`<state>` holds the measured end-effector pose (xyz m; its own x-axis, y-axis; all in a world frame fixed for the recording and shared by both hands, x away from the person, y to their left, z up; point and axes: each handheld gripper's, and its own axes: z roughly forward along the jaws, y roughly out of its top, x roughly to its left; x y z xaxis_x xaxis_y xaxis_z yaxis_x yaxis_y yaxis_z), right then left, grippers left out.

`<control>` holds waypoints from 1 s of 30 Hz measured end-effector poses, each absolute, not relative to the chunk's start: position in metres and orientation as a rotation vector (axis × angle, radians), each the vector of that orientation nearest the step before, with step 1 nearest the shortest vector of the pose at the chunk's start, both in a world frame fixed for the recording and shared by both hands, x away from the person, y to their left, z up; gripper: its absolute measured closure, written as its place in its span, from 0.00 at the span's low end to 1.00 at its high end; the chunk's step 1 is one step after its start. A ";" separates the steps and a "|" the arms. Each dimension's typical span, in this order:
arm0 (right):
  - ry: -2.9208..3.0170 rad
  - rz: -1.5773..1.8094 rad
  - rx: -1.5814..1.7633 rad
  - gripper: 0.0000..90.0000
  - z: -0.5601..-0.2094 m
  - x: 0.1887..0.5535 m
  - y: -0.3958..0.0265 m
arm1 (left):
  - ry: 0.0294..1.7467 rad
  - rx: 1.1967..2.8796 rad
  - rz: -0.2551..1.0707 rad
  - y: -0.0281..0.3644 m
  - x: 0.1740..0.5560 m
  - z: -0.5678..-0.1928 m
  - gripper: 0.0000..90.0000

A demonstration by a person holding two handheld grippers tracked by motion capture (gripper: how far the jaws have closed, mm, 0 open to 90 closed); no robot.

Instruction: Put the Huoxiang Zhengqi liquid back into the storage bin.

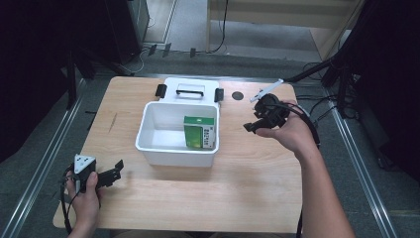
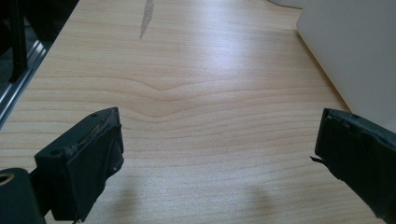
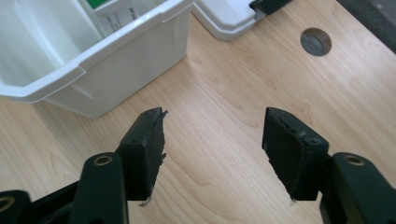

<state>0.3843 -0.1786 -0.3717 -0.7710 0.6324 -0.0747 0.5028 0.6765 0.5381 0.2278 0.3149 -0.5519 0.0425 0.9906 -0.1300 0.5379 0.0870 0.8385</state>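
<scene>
We hold the left gripper [image 1: 115, 170] low at the near left, our left hand [image 1: 85, 194] wrapped round its body from below, the forearm coming in short from the bottom edge. Its grey plate faces up and its jaws point to the right, level with the surface; in the left gripper view [image 2: 219, 154] they stand wide apart with nothing between them. Our right arm reaches in long from the bottom right, the wrist bent inward, the right hand [image 1: 289, 131] cupping the right gripper [image 1: 251, 127], which points left. In the right gripper view [image 3: 212, 147] its jaws are parted and empty, angled downward.
</scene>
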 end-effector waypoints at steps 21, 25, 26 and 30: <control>2.185 1.152 1.197 0.38 -0.415 0.345 -0.257 | 1.596 1.551 0.744 0.314 0.228 -0.552 0.02; 2.114 1.175 1.208 0.37 -0.423 0.337 -0.268 | 1.597 1.553 0.745 0.314 0.228 -0.552 0.02; 2.095 1.185 1.219 0.38 -0.425 0.334 -0.271 | 1.598 1.553 0.746 0.314 0.228 -0.552 0.02; 2.008 1.236 1.221 0.43 -0.438 0.323 -0.284 | 1.598 1.553 0.745 0.314 0.228 -0.552 0.02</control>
